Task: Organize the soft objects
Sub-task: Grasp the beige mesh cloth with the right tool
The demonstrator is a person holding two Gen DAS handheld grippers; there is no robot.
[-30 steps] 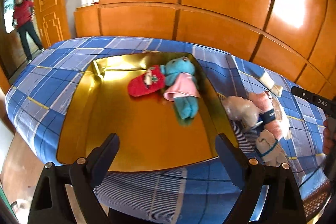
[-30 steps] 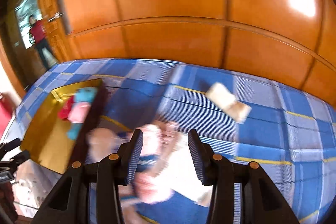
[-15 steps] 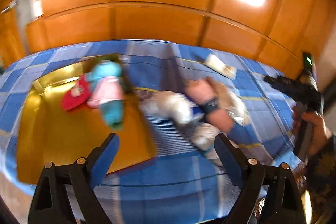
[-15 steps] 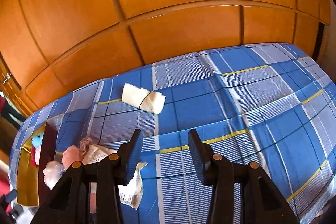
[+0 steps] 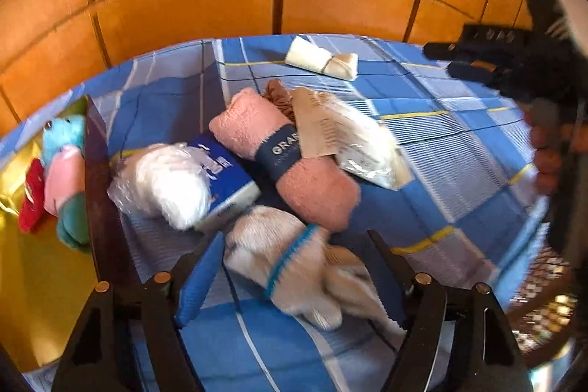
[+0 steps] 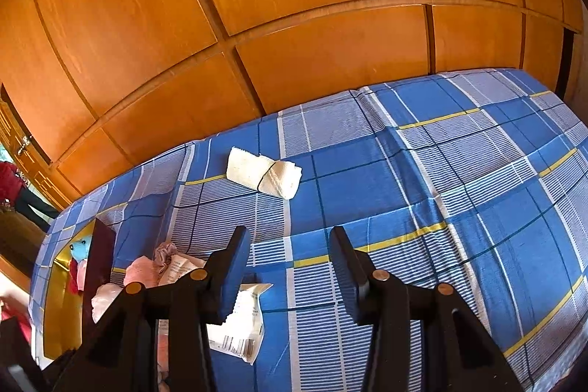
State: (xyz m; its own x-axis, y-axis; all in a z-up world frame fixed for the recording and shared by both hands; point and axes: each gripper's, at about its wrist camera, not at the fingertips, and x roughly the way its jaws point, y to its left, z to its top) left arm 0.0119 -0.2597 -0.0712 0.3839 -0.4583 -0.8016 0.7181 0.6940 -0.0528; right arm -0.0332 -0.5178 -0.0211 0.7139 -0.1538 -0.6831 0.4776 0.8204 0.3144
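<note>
My left gripper (image 5: 294, 241) is open, its jaws on either side of a white plush toy with a blue collar (image 5: 290, 267) on the blue checked bed. Behind it lie a pink rolled towel (image 5: 286, 157), a white item in a plastic bag (image 5: 165, 182), a blue-and-white pack (image 5: 228, 179) and a cream packet (image 5: 345, 138). A gold box (image 5: 40, 274) at the left holds a teal and pink plush (image 5: 64, 164) and a red one (image 5: 31, 193). My right gripper (image 6: 290, 267) is open and empty above the bed, short of a cream rolled cloth (image 6: 262, 173), which also shows in the left wrist view (image 5: 323, 61).
An orange wooden wardrobe (image 6: 257, 24) stands behind the bed. The bed's blue checked cover (image 6: 459, 208) stretches right. The other gripper and a hand (image 5: 551, 142) show at the right of the left wrist view. A person in red (image 6: 11, 186) stands by a door at far left.
My left gripper has swung right from the gold box and dropped close over the white plush. My right gripper has lifted off the pile and turned right, toward the cream rolled cloth.
</note>
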